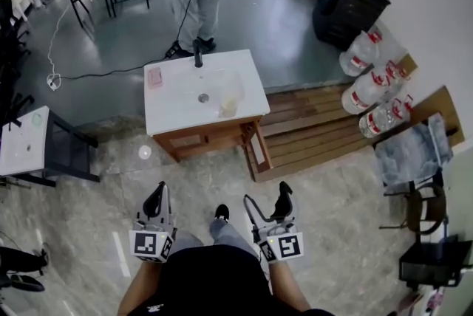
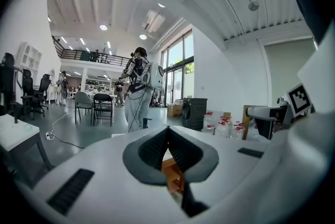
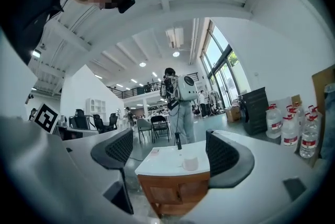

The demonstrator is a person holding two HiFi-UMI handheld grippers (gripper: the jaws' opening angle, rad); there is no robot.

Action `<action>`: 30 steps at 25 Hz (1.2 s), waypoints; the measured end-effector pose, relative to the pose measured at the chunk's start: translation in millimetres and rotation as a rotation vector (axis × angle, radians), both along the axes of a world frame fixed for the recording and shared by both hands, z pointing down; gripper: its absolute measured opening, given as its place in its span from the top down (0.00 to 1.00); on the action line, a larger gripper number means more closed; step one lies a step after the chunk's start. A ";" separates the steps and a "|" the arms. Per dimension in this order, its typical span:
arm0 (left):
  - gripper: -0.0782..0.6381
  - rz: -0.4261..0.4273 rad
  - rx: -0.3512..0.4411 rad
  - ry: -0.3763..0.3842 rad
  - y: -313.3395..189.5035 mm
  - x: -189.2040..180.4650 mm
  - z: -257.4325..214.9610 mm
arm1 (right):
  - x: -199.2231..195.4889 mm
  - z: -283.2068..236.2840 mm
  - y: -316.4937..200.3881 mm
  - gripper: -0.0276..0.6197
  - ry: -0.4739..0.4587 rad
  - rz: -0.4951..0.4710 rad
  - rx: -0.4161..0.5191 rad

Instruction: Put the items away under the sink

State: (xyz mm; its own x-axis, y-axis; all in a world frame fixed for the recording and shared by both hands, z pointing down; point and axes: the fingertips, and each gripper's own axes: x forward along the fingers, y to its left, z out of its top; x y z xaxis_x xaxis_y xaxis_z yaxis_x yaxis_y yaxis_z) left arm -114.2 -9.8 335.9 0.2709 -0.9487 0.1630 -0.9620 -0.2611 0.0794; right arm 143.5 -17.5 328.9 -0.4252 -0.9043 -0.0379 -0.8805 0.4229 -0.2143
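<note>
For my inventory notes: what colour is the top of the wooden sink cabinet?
White countertop over an orange-brown wooden base; clearest in the head view.

Sink worktop (image 1: 174,104), frame centre: white. Cabinet (image 1: 211,137) under it: orange-brown wood. Faucet (image 1: 198,56) black. Small item (image 1: 154,77) at worktop's left edge: pink. Cup (image 1: 229,102): pale, translucent. Left claw (image 1: 157,196) and right claw (image 1: 267,200), bottom of frame: white bodies, black ribbed pads (image 3: 222,154), marker cubes (image 1: 150,244) in black-and-white squares. Upper floor (image 1: 273,19) glossy grey, lower tile (image 1: 89,233) beige marbled. Pallet (image 1: 310,130): brown slats. Jugs (image 1: 369,86), right: clear, red-and-white labels. Storage unit (image 1: 351,4), upper right: black.
</note>
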 end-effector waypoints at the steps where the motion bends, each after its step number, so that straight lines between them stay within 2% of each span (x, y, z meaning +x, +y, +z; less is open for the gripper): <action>1: 0.88 0.013 -0.021 -0.001 -7.1 4.1 7.3 | 1.4 8.9 -8.0 0.28 0.008 -0.002 -0.021; 6: 0.88 0.068 -0.116 -0.037 -38.2 13.3 37.0 | -6.8 42.4 -41.2 0.28 0.035 -0.016 -0.118; 10: 0.88 0.093 -0.150 -0.033 -63.8 7.1 70.4 | -19.1 80.4 -63.1 0.28 0.055 -0.009 -0.187; 16: 0.88 0.201 -0.187 -0.057 -117.6 14.8 136.3 | -42.0 152.1 -102.3 0.28 0.054 0.031 -0.259; 19: 0.88 0.210 -0.208 -0.075 -141.6 11.0 171.8 | -54.4 187.6 -121.2 0.28 0.051 0.044 -0.280; 22: 0.88 0.209 -0.189 -0.066 -167.0 3.7 200.2 | -67.6 215.1 -142.2 0.28 0.037 0.057 -0.288; 30: 0.88 0.173 -0.214 -0.064 -222.3 3.1 262.0 | -95.6 277.7 -200.0 0.28 0.057 0.041 -0.320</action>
State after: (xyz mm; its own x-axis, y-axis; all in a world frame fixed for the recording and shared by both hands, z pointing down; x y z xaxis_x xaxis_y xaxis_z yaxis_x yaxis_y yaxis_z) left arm -111.2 -232.1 597.9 0.4083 -0.8316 0.3764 -0.9096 -0.4056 0.0904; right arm 47.9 -217.5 606.6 -0.3809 -0.8831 0.2739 -0.9099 0.3055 -0.2805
